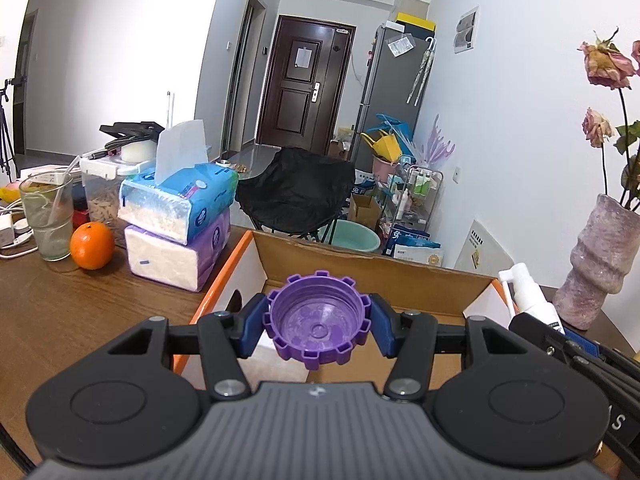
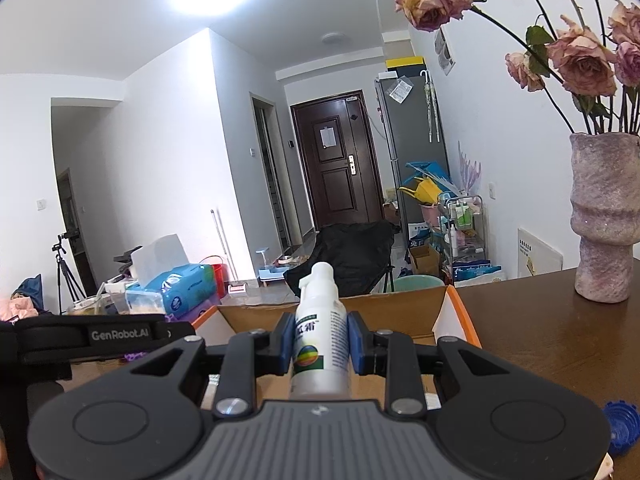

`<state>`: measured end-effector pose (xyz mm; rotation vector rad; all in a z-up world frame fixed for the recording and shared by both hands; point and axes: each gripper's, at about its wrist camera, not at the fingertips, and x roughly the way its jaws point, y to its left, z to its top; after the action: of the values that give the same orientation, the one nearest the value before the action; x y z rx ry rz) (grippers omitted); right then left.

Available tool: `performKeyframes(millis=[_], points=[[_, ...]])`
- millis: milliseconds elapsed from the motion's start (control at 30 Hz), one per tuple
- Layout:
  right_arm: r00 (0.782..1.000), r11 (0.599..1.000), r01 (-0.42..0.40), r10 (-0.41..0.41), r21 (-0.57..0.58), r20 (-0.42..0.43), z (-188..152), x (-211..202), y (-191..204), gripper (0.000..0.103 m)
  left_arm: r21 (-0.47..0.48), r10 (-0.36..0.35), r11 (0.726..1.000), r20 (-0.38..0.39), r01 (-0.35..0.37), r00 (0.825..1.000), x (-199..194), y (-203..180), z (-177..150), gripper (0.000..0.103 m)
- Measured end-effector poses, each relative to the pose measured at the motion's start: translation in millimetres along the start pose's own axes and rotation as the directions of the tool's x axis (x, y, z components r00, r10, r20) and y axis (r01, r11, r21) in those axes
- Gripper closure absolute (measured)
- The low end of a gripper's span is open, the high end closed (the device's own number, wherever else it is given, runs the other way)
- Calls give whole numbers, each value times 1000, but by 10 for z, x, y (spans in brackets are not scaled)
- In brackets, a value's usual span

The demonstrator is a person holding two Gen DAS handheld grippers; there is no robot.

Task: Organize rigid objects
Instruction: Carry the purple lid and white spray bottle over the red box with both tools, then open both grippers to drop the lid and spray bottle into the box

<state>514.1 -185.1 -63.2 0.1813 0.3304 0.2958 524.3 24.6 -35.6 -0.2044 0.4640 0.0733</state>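
While clamped between the blue pads of the left claw (image 1: 318,326), the purple cap (image 1: 318,322) sits with its hollow side facing the camera, its notched rim touching both pads, held above the open cardboard box (image 1: 384,276) with orange edging. Right claw (image 2: 320,346): closed narrow on the white spray bottle (image 2: 320,344), which stands upright between its blue pads, nozzle at top, a coloured round mark on the label; it too hangs over the box (image 2: 400,308). In the left wrist view the bottle (image 1: 528,296) and the right claw's black body show at the right edge, just beside the box's right wall.

Worktop (image 1: 80,312): dark brown wood grain. On it, left of the box: 2 stacked tissue packs, blue (image 1: 180,200) over purple (image 1: 176,252), a sheet pulled up from the upper one; an orange (image 1: 92,246) just beside the lower pack; a glass (image 1: 46,216) with a straw, touching or nearly touching the orange; clear lidded containers behind. Right of the box: a mottled pink vase (image 2: 604,216) holding dried roses (image 2: 580,64). A blue cap (image 2: 622,426) lies on the worktop at the right wrist view's lower right corner, well apart from the vase.

Beyond the worktop: a black folding chair (image 1: 296,192), a dark brown door (image 1: 306,84), a grey fridge (image 1: 392,92).
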Motion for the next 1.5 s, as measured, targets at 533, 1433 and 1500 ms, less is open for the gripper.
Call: performKeyframes(millis=[533,1433,1500], points=[[999,999,-8,6,-41,-35,49,474,21,76,23,12,1000,-5,-12,1000,411,10,169,48],[994,997,80,-81,-17,-76,73,596,-132,0,16,102,995,-12,-102,995,499,132,173,0],[993,997,80,-82,-22,-80,76,594,-135,0,12,100,995,-14,-100,995,496,138,175,0]])
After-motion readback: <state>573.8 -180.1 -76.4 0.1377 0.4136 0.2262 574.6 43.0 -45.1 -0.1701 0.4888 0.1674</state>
